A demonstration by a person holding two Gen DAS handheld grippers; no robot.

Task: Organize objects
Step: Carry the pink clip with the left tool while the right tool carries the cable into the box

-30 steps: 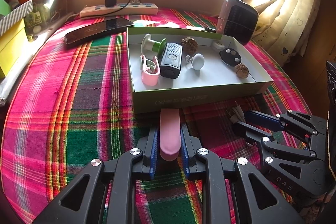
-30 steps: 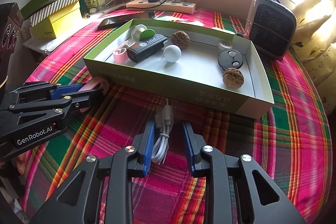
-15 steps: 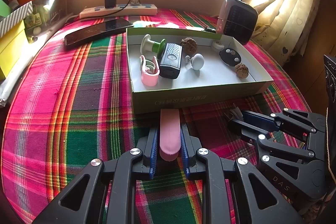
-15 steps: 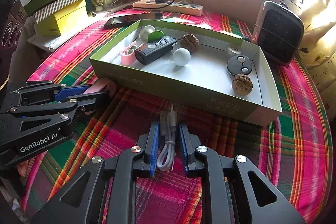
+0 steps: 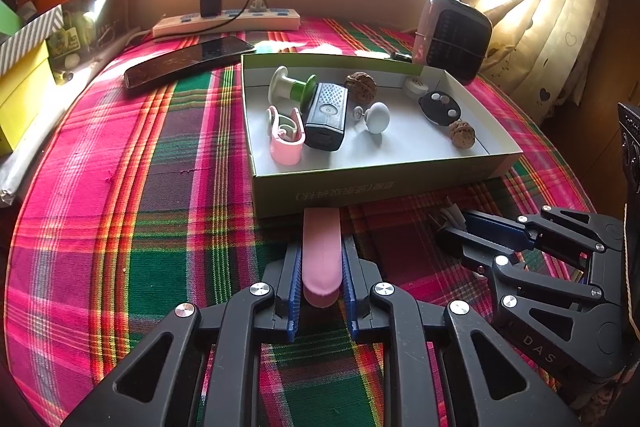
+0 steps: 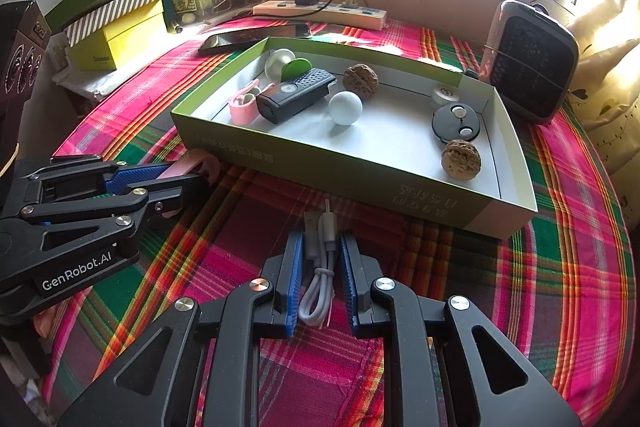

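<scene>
- Nearby, a shallow green box [image 5: 372,187] sat on a desk [image 5: 120,207] covered in a pink and green plaid cloth.
- The left tool [image 5: 321,267] pinched a flat pink clip [image 5: 321,251] just in front of the box's near wall.
- The right tool [image 6: 321,263] pinched a bundled grey cable [image 6: 322,267], low over the cloth.
- Inside the box lay two walnuts, a white ball [image 6: 345,107] and a black device [image 6: 294,95].

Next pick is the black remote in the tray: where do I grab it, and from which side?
Take the black remote across its narrow width near mid-body, coming from above. It lies flat and long, with the pink clip against one end, so the ends are crowded.
</scene>
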